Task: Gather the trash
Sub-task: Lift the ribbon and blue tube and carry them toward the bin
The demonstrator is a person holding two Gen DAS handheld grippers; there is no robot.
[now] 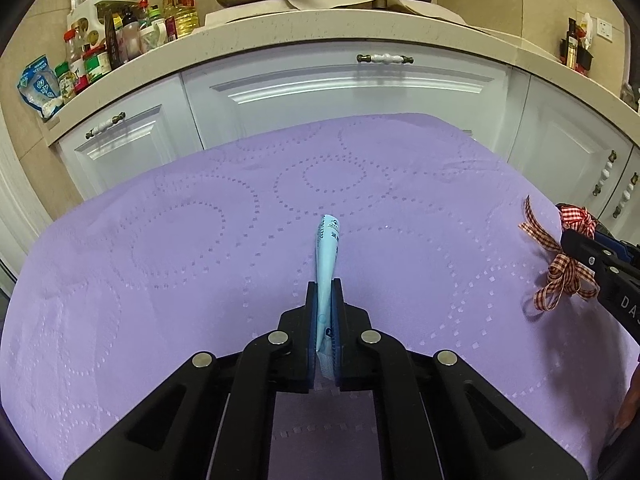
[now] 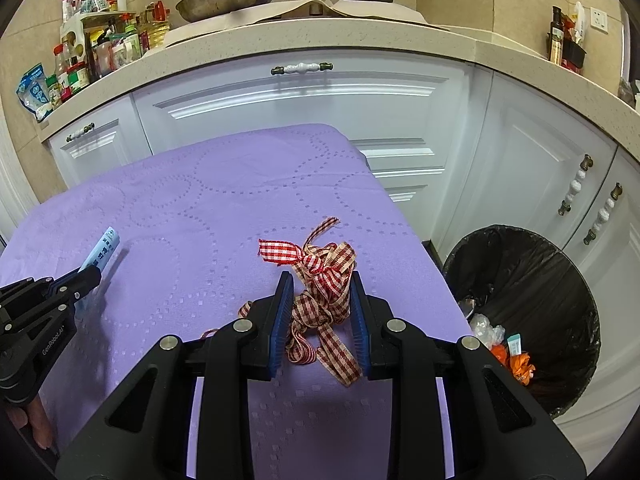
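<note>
My left gripper [image 1: 324, 286] is shut on a light blue wrapper [image 1: 326, 252] that sticks out forward between the pads, above the purple tablecloth [image 1: 200, 240]. The wrapper also shows at the left of the right wrist view [image 2: 102, 252]. My right gripper [image 2: 320, 280] has its jaws partly closed around a tangle of red and brown checked ribbon [image 2: 324, 284]; the pads [image 2: 282, 312] touch its sides and loose ends hang out. In the left wrist view the ribbon [image 1: 560, 268] and right gripper sit at the table's right edge.
A bin lined with a black bag [image 2: 532, 280] stands on the floor right of the table and holds some wrappers [image 2: 516, 356]. White cabinets [image 2: 304, 96] and a countertop [image 1: 304, 36] with bottles, a pan and a pot lie beyond the table.
</note>
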